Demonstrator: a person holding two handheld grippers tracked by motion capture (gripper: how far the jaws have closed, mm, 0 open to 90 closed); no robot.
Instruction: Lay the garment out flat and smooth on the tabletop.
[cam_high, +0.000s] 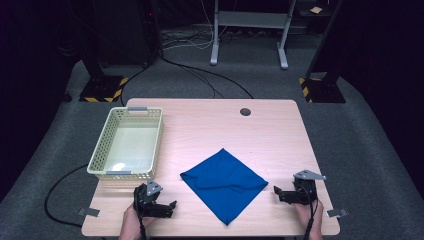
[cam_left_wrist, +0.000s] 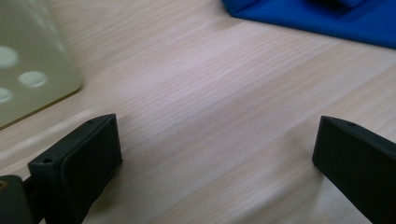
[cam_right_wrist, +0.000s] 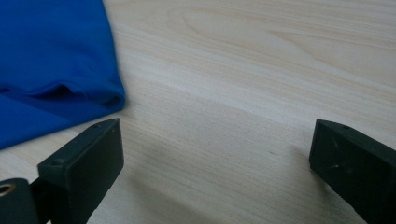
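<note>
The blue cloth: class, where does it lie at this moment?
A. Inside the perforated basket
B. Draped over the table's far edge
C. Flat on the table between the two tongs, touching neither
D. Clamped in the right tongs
C: the blue cloth lies on the table, apart from the open left tongs and right tongs; the basket holds nothing.

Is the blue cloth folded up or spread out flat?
Folded. The blue cloth lies as a neat square with a doubled, rounded edge and layers showing.
</note>
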